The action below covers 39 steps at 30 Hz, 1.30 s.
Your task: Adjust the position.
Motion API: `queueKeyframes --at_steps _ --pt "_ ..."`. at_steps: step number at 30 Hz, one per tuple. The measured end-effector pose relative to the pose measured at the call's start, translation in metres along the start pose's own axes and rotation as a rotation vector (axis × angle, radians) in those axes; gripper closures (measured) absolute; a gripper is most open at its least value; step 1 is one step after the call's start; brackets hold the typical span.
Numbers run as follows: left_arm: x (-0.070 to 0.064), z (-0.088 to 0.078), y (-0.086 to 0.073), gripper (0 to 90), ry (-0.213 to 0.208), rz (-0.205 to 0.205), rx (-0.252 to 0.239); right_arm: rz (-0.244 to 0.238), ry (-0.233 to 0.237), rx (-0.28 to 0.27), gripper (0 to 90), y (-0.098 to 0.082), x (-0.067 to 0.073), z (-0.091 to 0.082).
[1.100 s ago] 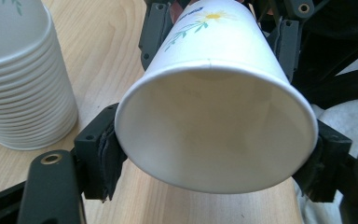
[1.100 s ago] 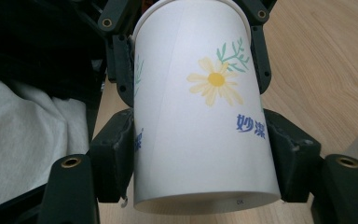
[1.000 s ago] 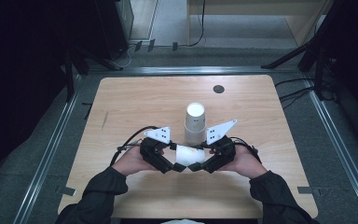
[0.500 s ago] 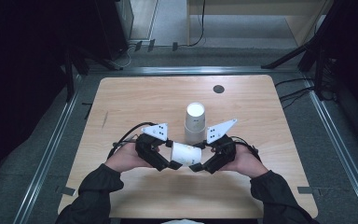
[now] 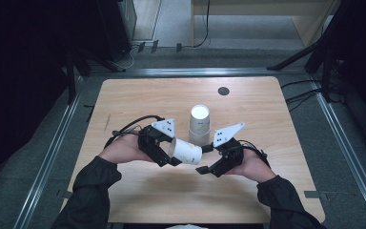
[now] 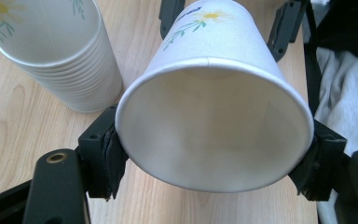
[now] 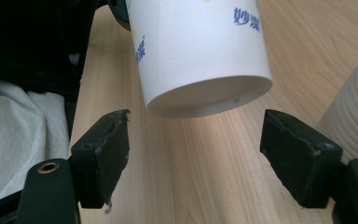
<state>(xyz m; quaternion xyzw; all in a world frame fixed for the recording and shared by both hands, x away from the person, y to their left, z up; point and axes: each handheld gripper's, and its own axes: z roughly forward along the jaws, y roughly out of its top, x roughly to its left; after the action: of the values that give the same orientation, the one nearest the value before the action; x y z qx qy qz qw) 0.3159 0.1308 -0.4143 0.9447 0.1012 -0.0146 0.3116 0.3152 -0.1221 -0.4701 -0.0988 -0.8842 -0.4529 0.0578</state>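
A white paper cup (image 5: 187,151) with a daisy print lies on its side in the air, a little above the table. My left gripper (image 5: 171,151) is shut on its rim; the pads (image 6: 114,158) press the wide mouth (image 6: 214,126) from both sides. My right gripper (image 5: 203,159) is open, its jaws having just opened. Its pads (image 7: 109,149) stand apart on either side of the cup's base (image 7: 196,51) without touching it. An upside-down stack of the same cups (image 5: 199,125) stands just behind the two grippers.
The wooden table (image 5: 147,100) has a small dark round hole (image 5: 223,90) near its back edge. Metal rails run along both sides. The cup stack (image 7: 354,116) is close beside my right gripper's jaw. A pale cloth (image 7: 18,140) lies at the person's side.
The right gripper's jaws have opened off the cup's base. The left gripper has risen slightly with the cup and drawn it a little to the left.
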Motion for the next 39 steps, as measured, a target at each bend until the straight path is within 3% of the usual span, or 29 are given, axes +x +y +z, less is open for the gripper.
queueKeyframes --at_steps 9,19,32,39 --pt "0.001 0.016 0.001 25.1 0.0 0.006 0.138 0.001 -0.005 0.029 24.7 -0.002 -0.003 0.01" --pt "-0.004 0.04 0.006 25.1 -0.035 0.014 0.204 -0.017 0.025 0.057 27.8 0.001 -0.001 0.026" --pt "-0.006 0.041 0.009 25.5 -0.032 0.023 0.203 -0.038 0.042 0.083 34.3 0.002 0.001 0.034" --pt "-0.008 0.036 0.008 18.6 -0.024 0.051 0.153 -0.059 0.035 0.065 33.9 0.003 0.002 0.029"
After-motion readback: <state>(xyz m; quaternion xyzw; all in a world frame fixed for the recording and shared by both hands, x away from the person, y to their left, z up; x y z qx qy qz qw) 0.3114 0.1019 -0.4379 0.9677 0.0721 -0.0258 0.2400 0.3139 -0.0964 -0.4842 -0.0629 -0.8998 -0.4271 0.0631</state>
